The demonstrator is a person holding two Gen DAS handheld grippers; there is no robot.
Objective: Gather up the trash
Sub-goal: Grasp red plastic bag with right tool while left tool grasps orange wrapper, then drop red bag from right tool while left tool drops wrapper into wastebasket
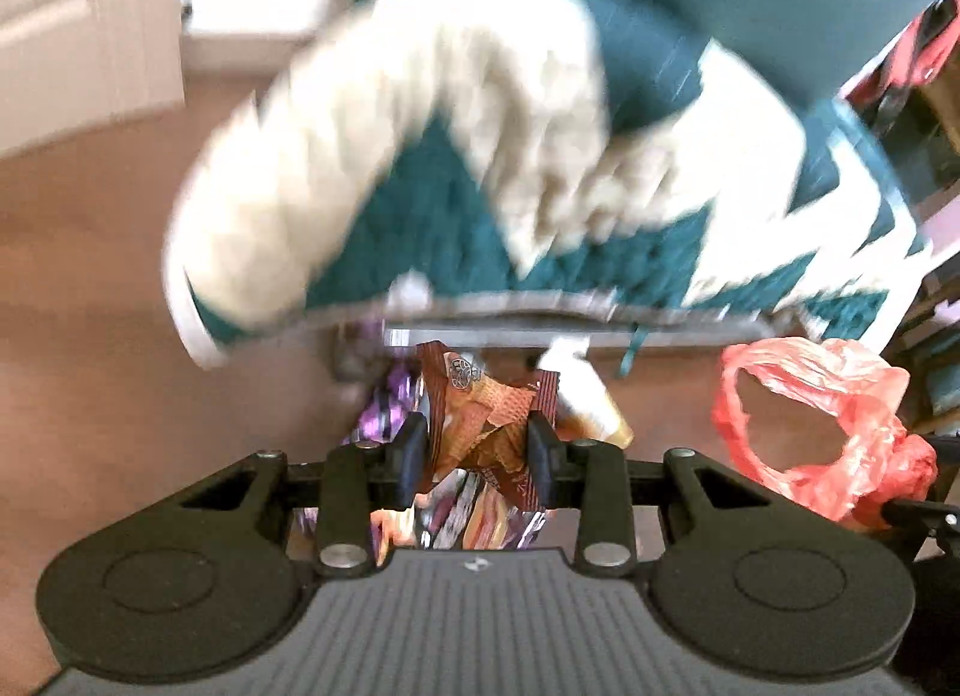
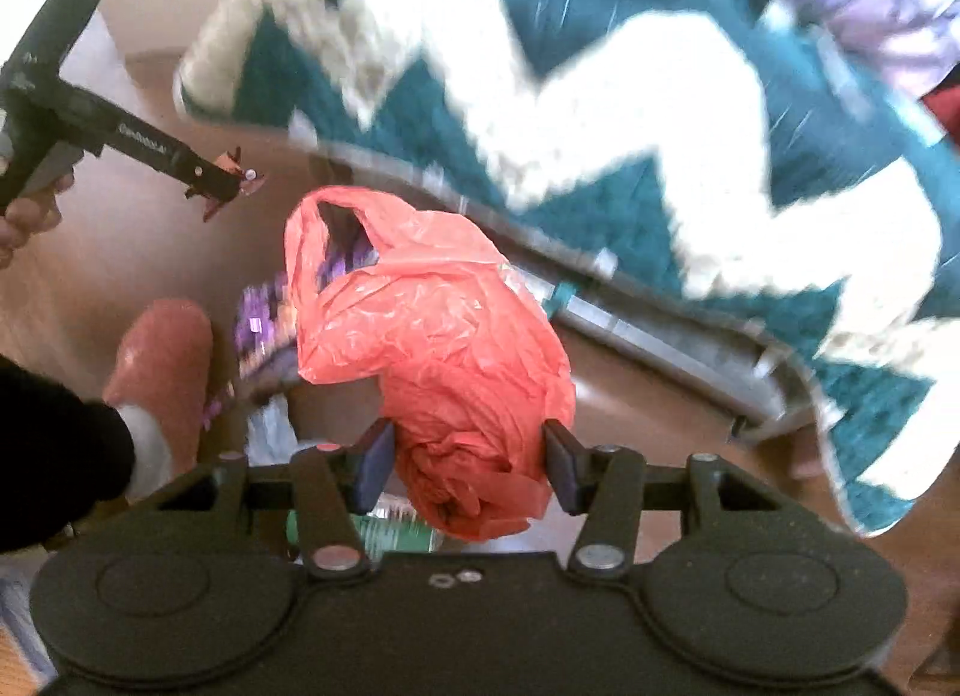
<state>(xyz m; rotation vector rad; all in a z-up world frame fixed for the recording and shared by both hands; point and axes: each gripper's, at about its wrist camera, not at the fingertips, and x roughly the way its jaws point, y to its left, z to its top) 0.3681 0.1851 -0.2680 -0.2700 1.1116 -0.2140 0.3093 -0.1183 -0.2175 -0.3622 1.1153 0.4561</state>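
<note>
L gripper (image 1: 479,450) wrapper (image 1: 480,414), R gripper (image 2: 468,465) bag (image 2: 432,324)

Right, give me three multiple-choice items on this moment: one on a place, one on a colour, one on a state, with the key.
1. Where does the purple packaging lie?
A. on the floor, near the bed's edge
B. on top of the quilt
C. inside a drawer

2. What colour is the plastic bag in the right gripper?
A. blue
B. red-orange
C. white

3. What is the state of the left gripper?
A. wide open and empty
B. shut on an orange-brown wrapper
C. shut on a bottle

Key: 1 A, the packaging shows on the brown floor below the teal and white quilt. 2 B, the crumpled bag between the right gripper's pads is red-orange. 3 B, the orange-brown wrapper sits pinched between the left gripper's pads.
</note>
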